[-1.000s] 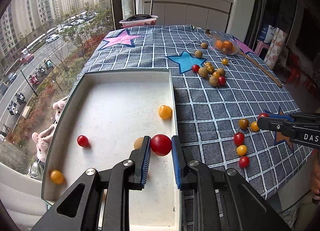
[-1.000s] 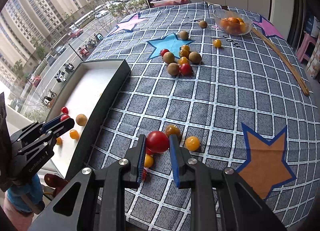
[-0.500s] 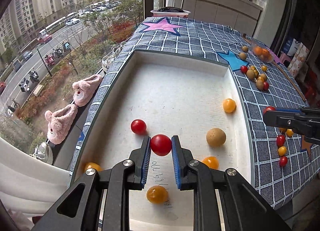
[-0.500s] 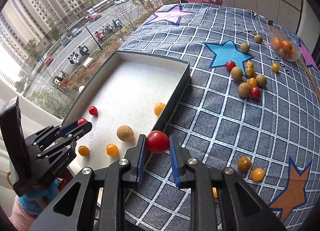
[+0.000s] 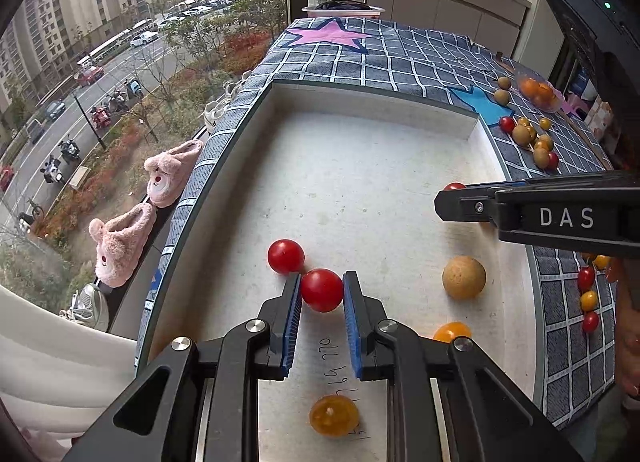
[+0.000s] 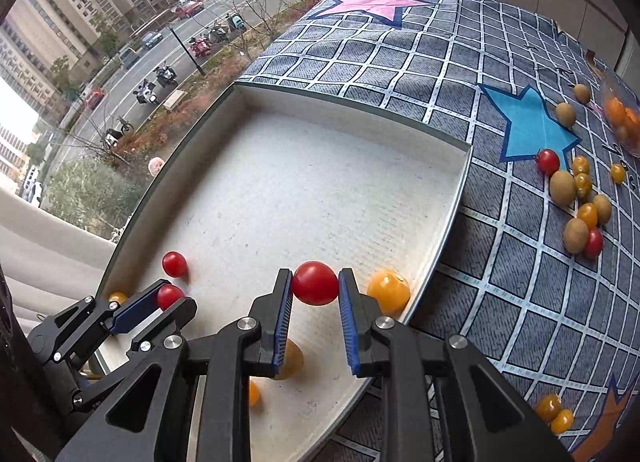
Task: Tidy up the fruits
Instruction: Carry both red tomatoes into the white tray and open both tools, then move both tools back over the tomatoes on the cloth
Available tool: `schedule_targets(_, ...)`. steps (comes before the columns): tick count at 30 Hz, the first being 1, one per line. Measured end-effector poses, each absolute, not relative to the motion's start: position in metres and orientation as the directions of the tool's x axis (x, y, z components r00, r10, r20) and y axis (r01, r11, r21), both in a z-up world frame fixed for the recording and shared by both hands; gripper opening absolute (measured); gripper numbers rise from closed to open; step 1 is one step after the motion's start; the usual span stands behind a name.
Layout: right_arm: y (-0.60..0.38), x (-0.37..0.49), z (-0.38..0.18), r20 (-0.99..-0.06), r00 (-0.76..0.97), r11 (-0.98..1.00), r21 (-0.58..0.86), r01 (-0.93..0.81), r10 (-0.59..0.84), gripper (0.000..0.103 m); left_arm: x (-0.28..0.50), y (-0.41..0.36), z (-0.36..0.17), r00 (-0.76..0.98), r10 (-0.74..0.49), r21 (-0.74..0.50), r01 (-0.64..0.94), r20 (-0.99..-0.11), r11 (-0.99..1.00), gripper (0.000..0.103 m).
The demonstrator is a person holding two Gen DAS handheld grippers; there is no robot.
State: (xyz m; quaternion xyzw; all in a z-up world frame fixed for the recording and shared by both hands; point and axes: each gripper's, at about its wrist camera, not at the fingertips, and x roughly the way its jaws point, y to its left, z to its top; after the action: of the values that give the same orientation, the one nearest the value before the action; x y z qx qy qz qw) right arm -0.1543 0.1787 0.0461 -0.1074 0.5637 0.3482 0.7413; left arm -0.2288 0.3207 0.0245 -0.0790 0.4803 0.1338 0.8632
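My left gripper (image 5: 322, 290) is shut on a red cherry tomato (image 5: 322, 290), low over the white tray (image 5: 360, 189), close beside a loose red tomato (image 5: 285, 256). My right gripper (image 6: 315, 284) is shut on another red tomato (image 6: 315, 283) above the tray (image 6: 320, 181) near its right wall. In the right wrist view the left gripper (image 6: 160, 302) shows at lower left with its tomato (image 6: 169, 296). In the left wrist view the right gripper (image 5: 456, 197) comes in from the right with its tomato (image 5: 454, 186) partly hidden.
The tray also holds a brown round fruit (image 5: 464, 277), orange tomatoes (image 5: 334, 415) (image 6: 389, 290) and a red one (image 6: 174, 264). Loose fruits lie on the checked cloth (image 6: 400, 61) at the right (image 6: 576, 201), with a clear bowl of orange fruit (image 5: 538, 90) behind. A window lies left.
Both grippers moved left over the tray, each still holding its red tomato. The left gripper came down beside the loose red tomato; the right crossed from the cloth over the tray's right wall.
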Motion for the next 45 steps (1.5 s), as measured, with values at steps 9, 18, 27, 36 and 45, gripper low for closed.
schedule_targets(9, 0.196, -0.160, 0.037, -0.926, 0.167, 0.712, 0.136, -0.689, 0.338, 0.026, -0.224, 0.319, 0.019, 0.493, 0.169, 0.008, -0.313, -0.854, 0.950, 0.022)
schedule_targets(18, 0.185, -0.158, 0.044, -0.915, 0.138, 0.719, 0.199, -0.666, 0.380, 0.034, -0.225, 0.319, 0.020, 0.494, 0.161, 0.003, -0.305, -0.855, 0.952, 0.023)
schedule_targets(27, 0.166, -0.162, 0.075, -0.882, 0.179, 0.723, 0.224, -0.654, 0.435, 0.068, -0.232, 0.313, 0.031, 0.513, 0.204, 0.037, -0.316, -0.834, 0.948, 0.084)
schedule_targets(36, 0.122, -0.158, 0.085, -0.867, 0.206, 0.756, 0.252, -0.604, 0.453, 0.080, -0.233, 0.298, 0.045, 0.513, 0.197, 0.045, -0.292, -0.836, 0.955, 0.084)
schedule_targets(45, 0.035, -0.161, 0.082, -0.869, 0.250, 0.816, 0.251, -0.520, 0.427, 0.080, -0.227, 0.260, 0.069, 0.557, 0.169, 0.051, -0.221, -0.813, 0.974, 0.084)
